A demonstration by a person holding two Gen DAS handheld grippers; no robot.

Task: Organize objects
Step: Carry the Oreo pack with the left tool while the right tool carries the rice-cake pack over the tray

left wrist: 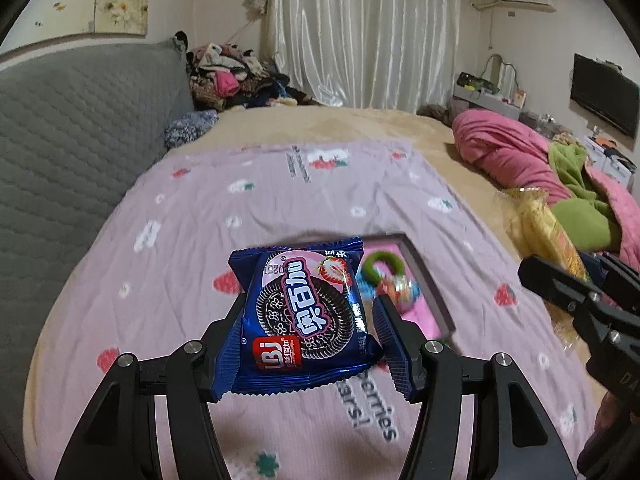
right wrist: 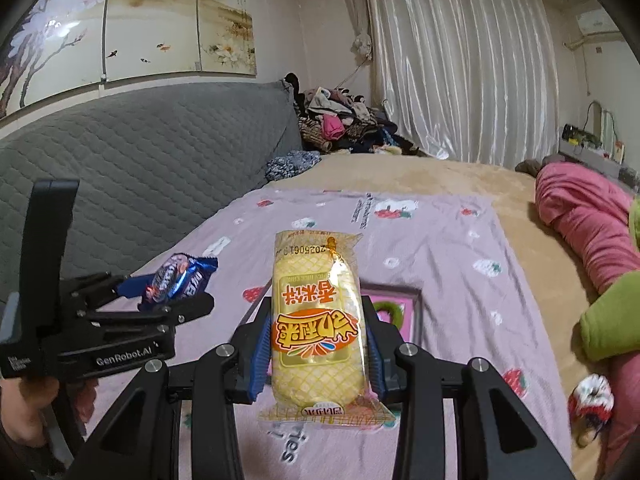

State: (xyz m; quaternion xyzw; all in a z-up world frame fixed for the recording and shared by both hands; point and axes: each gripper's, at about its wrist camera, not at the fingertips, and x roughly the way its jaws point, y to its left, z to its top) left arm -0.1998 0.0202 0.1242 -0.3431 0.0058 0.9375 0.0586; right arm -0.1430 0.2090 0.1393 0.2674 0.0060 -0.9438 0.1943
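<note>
Here, left gripper (left wrist: 308, 320) clamped on a blue cookie packet (left wrist: 304, 316), held above the strawberry-print sheet (left wrist: 280, 192). Right gripper (right wrist: 316, 344) clamped on a yellow snack pack (right wrist: 316, 320), also aloft. Below both, a pink-lined box (left wrist: 432, 288) on the sheet holds a green ring (left wrist: 382, 264).
</note>
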